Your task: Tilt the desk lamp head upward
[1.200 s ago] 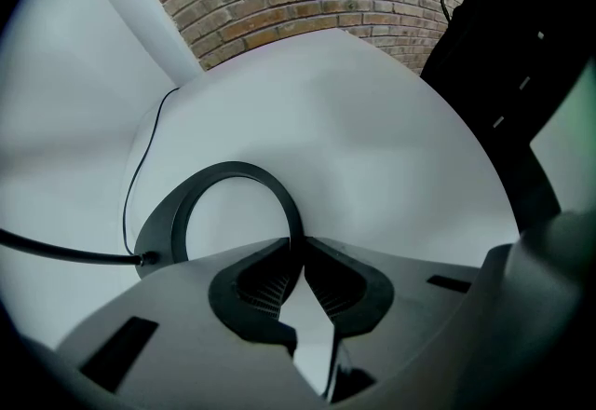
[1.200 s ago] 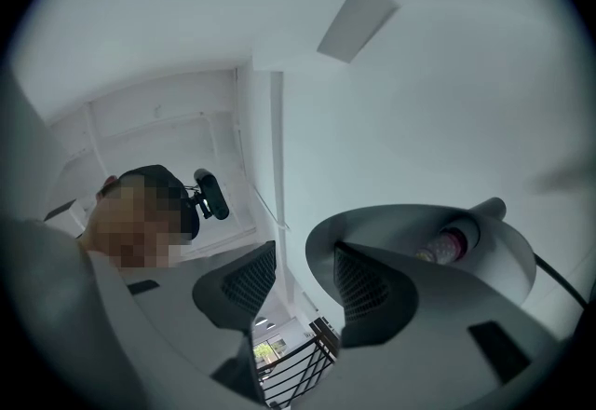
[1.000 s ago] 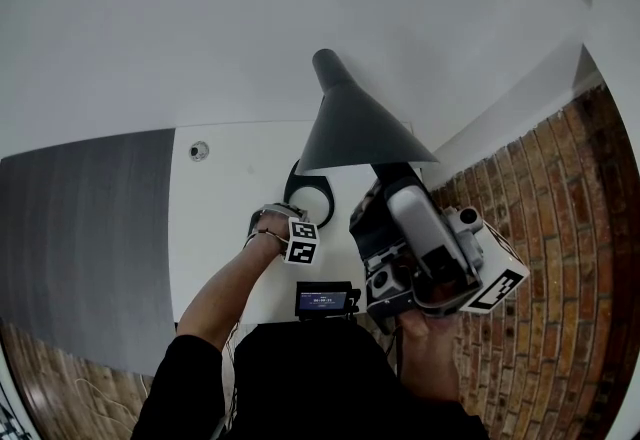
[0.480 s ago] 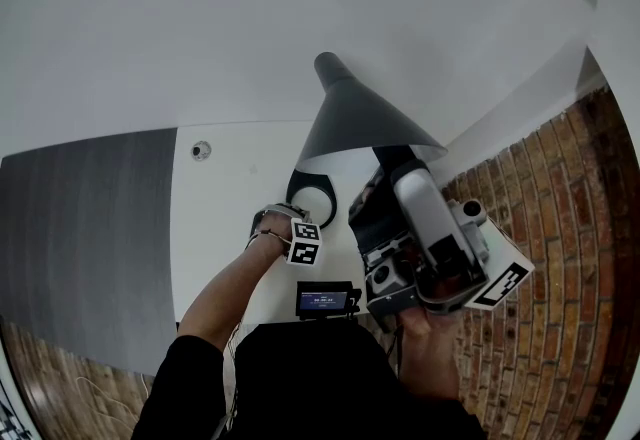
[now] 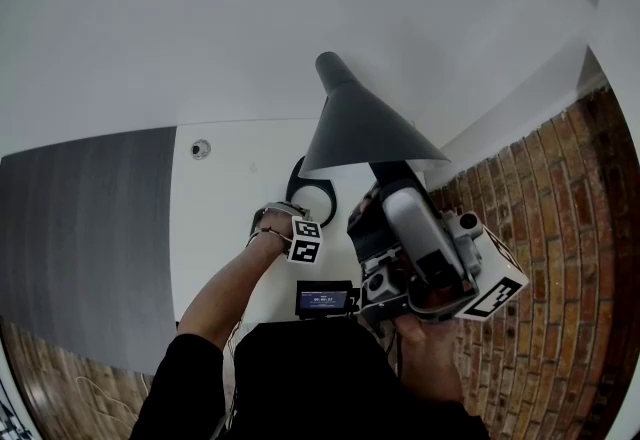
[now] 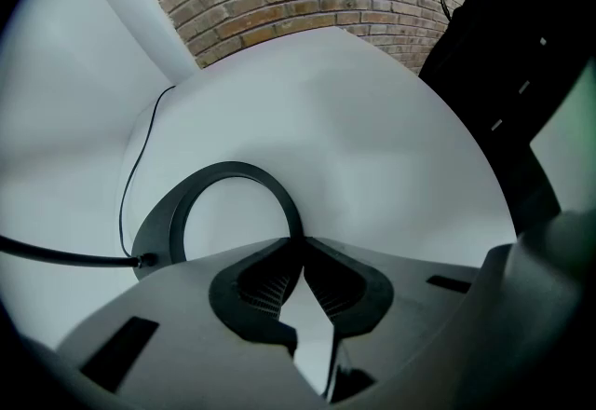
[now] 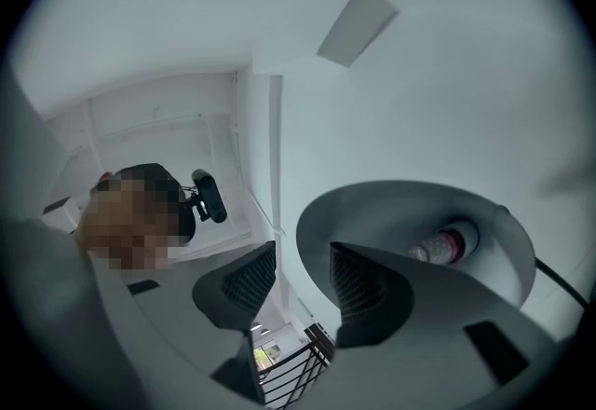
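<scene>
My left tool [image 6: 300, 248] had its jaws closed together, tips meeting with nothing pinched between them. It pointed steeply down at the near rim of the black ring-shaped lamp base [image 6: 233, 177]. That base lay flat on the plain white worktop [image 6: 372, 138]. A thick black cable [image 6: 56, 254] plugged into the base's left side, and a thinner black wire [image 6: 130, 175] curved away across the surface towards the wall.

My right tool [image 7: 300, 254] pointed upward with its jaws apart and gripping nothing. One jaw sat inside the mouth of the dark grey cone-shaped lamp shade [image 7: 391, 212] and the other outside it, with the shade's rim close by the inner jaw. The lamp bulb [image 7: 447, 243] showed deep in the cone. From the head view the shade stood above the base, its wide mouth facing towards me.

The worktop also carried a small round fitting [image 5: 200, 149] near its far left corner. A small black device with a lit screen [image 5: 322, 300] sat at its near edge. A flat grey panel [image 5: 80, 228] lay left of the worktop and red-brown brickwork [image 5: 540, 258] to its right. The walls were white, and a grey rectangular panel [image 7: 358, 24] was set in the white surface overhead.
</scene>
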Available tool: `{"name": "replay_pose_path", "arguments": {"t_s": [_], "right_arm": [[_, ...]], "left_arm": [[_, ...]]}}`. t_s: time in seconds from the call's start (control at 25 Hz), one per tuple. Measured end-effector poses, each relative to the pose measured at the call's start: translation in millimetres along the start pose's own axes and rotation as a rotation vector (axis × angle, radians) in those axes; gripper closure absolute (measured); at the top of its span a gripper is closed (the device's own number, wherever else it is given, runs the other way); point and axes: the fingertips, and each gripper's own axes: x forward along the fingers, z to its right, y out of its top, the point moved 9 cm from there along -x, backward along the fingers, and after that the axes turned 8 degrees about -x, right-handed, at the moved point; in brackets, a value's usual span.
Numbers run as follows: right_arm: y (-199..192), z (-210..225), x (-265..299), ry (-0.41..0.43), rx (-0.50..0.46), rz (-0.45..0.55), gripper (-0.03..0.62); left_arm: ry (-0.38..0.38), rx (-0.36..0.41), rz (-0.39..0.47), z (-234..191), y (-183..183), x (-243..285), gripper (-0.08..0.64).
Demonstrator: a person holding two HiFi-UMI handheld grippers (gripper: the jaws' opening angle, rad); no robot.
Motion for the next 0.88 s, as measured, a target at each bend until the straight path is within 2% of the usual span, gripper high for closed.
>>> {"name": "replay_pose_path", "arguments": {"t_s": [0.12, 0.28, 0.88], "right_arm": [[-4.7, 2.7, 0.5, -0.021, 0.022, -0.008, 0.408], [1.8, 1.4, 12.1, -0.001, -0.008, -0.021, 0.407], [14.8, 6.7, 23.8, 0.014, 0.027, 0.004, 0.407]], "left_arm": [[0.001, 0.008, -0.005, 0.0, -0.1, 0.0, 0.518], [0.004, 0.016, -0.014, 0.6, 0.9, 0.4, 0.518], [0.003, 0.029, -0.025, 1.2, 2.5, 0.8, 0.518]]}}
